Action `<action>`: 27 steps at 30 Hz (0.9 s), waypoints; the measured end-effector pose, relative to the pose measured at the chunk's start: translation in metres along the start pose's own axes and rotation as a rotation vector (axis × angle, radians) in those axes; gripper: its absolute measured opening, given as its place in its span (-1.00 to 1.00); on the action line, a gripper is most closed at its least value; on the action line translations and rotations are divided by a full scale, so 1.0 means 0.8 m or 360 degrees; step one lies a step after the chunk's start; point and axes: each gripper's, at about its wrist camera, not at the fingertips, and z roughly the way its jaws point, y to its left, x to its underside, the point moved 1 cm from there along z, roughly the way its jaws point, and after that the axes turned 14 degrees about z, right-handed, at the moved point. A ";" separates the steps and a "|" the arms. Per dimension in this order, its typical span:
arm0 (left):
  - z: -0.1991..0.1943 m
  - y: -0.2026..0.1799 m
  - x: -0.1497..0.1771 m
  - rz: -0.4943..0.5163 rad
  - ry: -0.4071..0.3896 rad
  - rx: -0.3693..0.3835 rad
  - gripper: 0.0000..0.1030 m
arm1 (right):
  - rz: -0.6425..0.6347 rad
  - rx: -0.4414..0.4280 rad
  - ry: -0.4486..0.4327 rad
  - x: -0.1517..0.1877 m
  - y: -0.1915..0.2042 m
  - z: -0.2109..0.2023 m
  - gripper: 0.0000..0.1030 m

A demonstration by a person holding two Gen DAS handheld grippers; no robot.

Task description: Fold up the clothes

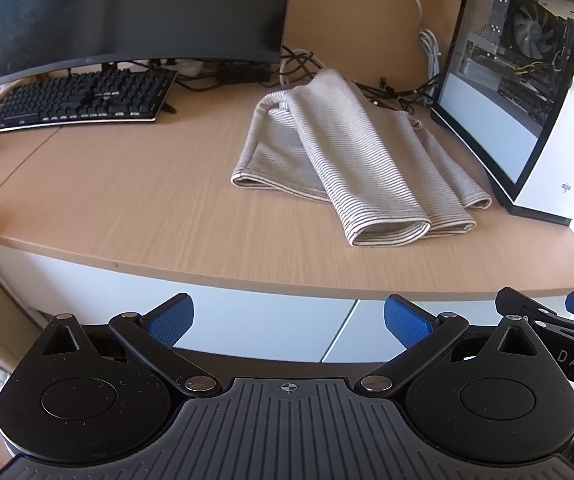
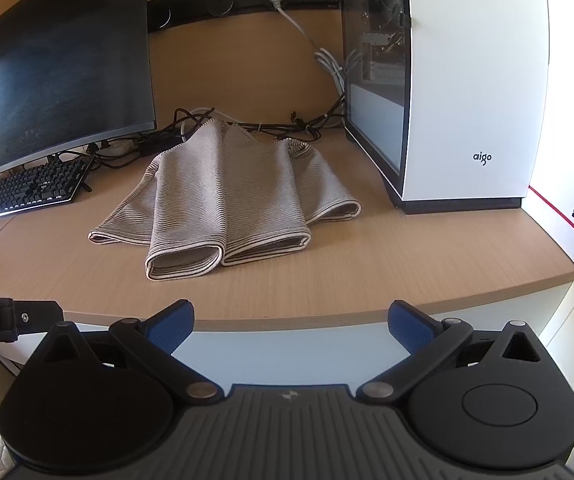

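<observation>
A grey-and-white striped garment [image 1: 351,160] [image 2: 227,192] lies partly folded on the wooden desk [image 1: 127,200] [image 2: 407,272], its folded layers overlapping and its rolled ends facing me. My left gripper [image 1: 289,320] is open, held in front of the desk's front edge, well short of the cloth, nothing between its blue pads. My right gripper [image 2: 291,326] is also open and empty, at the front edge, just below and in front of the garment. A part of the right gripper [image 1: 547,320] shows at the left wrist view's right edge.
A dark curved monitor [image 1: 135,16] [image 2: 55,68] and black keyboard [image 1: 83,100] [image 2: 31,190] stand at the back left. A white PC case [image 1: 547,92] [image 2: 467,88] with a glass side stands right of the garment. Tangled cables [image 1: 407,92] [image 2: 287,124] lie behind the cloth.
</observation>
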 end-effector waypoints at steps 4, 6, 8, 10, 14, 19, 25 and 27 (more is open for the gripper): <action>0.003 0.001 0.000 -0.0002 0.0011 0.0002 1.00 | 0.0009 0.0008 0.0007 -0.001 -0.001 0.002 1.00; 0.004 0.002 -0.001 -0.0005 0.0018 0.0002 1.00 | 0.0010 0.0015 0.0013 -0.001 -0.001 0.004 1.00; 0.006 0.003 -0.002 -0.0008 0.0021 0.0001 1.00 | 0.0012 0.0022 0.0017 -0.002 -0.002 0.006 1.00; 0.009 0.004 -0.004 -0.0010 0.0023 0.0001 1.00 | 0.0017 0.0031 0.0019 -0.005 -0.002 0.008 1.00; 0.019 0.008 -0.007 -0.0009 0.0047 0.0016 1.00 | 0.0026 0.0056 0.0028 -0.010 -0.003 0.016 1.00; 0.038 0.021 -0.015 -0.0025 0.0090 0.0044 1.00 | 0.0044 0.0098 0.0057 -0.017 -0.002 0.034 1.00; 0.065 0.041 -0.038 -0.0022 0.0103 0.0098 1.00 | 0.0072 0.0124 0.0072 -0.035 0.007 0.061 1.00; 0.071 0.047 -0.052 0.0009 0.0061 0.0121 1.00 | 0.0080 0.0127 0.0062 -0.044 0.014 0.068 1.00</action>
